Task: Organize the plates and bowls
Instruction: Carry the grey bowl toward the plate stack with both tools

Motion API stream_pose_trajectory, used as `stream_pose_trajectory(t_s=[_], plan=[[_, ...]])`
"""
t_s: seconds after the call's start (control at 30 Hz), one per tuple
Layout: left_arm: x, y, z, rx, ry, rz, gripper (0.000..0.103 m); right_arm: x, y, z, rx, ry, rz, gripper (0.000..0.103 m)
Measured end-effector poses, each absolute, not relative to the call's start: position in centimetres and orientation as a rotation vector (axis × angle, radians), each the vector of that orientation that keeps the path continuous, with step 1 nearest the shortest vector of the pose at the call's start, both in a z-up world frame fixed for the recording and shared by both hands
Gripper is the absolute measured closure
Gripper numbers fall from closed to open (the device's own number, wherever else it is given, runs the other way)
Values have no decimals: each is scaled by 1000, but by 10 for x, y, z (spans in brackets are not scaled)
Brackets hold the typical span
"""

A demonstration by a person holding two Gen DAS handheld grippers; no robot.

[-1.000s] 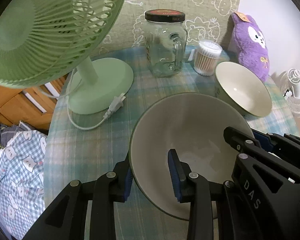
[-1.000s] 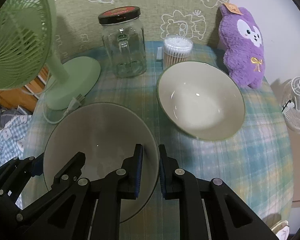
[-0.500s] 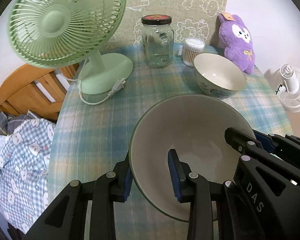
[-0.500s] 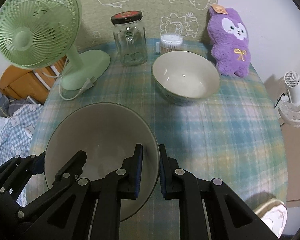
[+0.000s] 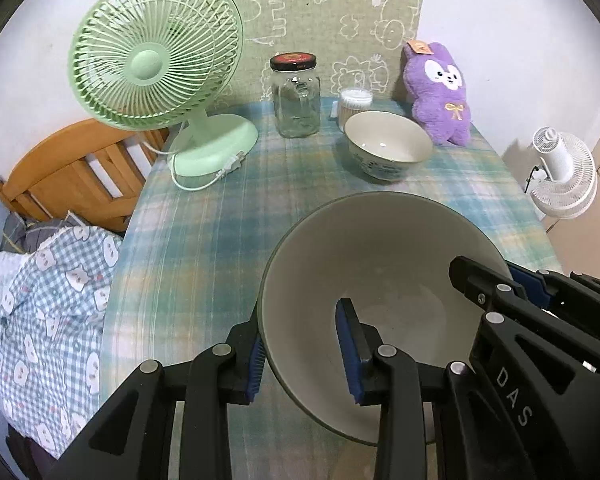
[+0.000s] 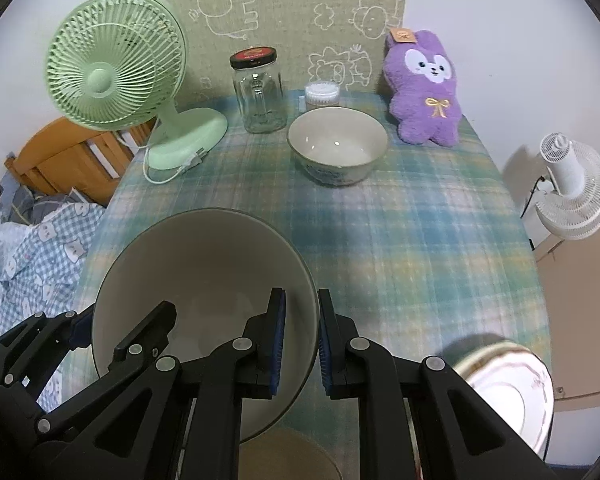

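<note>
Big bowl has lifted back from the far edge — both tools pinch its rim; small bowl, plate unstacked.

Two bowls are counted: one large grey bowl over the near edge of the table, one smaller patterned bowl toward the far edge. One plate is seen at the near right corner. Two fans are counted: one green fan at the far left corner, one white fan beyond the right edge. One glass jar, one cotton-swab tub and one purple plush toy are counted along the far edge. Two grippers are counted, the left gripper and the right gripper.
</note>
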State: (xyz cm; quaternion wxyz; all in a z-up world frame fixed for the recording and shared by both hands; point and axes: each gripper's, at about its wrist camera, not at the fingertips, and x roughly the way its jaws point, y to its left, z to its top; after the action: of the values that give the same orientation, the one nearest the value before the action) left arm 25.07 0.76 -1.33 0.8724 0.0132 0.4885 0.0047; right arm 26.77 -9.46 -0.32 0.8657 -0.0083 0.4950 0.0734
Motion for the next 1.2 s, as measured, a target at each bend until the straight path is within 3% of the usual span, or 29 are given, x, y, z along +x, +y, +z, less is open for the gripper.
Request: stream_pose_trajectory(t_s=[0.6,1.2], plan=[[175,-15,-25,21,1041,14,71,181,-122,-12,-28,1052,166,85],[152,-24,-56,37,1064,45,71,157,-125,-42,-58,1084,154,85]])
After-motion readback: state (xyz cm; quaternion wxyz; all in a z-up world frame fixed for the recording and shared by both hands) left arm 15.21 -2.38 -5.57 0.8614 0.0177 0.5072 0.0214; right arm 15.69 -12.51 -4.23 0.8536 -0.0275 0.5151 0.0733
